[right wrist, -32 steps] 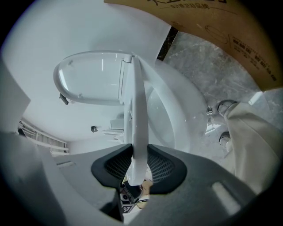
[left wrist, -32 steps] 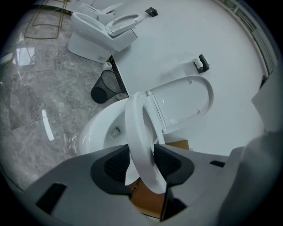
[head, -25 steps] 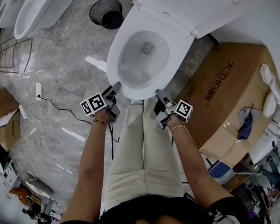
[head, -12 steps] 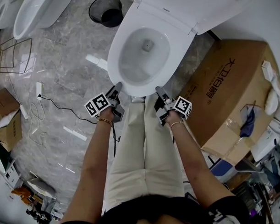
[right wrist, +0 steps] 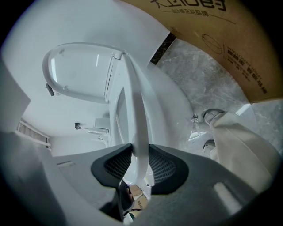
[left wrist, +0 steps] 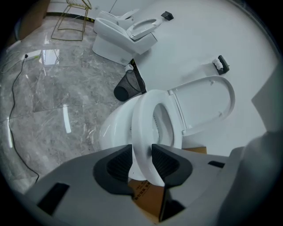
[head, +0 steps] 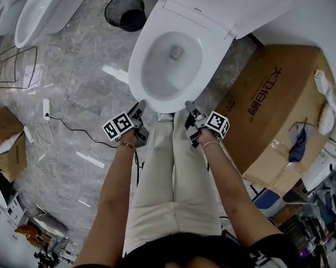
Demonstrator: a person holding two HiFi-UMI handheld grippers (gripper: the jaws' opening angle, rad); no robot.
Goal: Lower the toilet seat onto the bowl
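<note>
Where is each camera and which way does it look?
Head view: on the person's head, looking down at the toilet seat; arms, legs, left gripper and right gripper show.
Left gripper view: on the left gripper, looking along its jaws, which have just been closing on the seat.
Right gripper view: on the right gripper, looking along jaws clamped on the seat.
Both gripper views share the lid.
</note>
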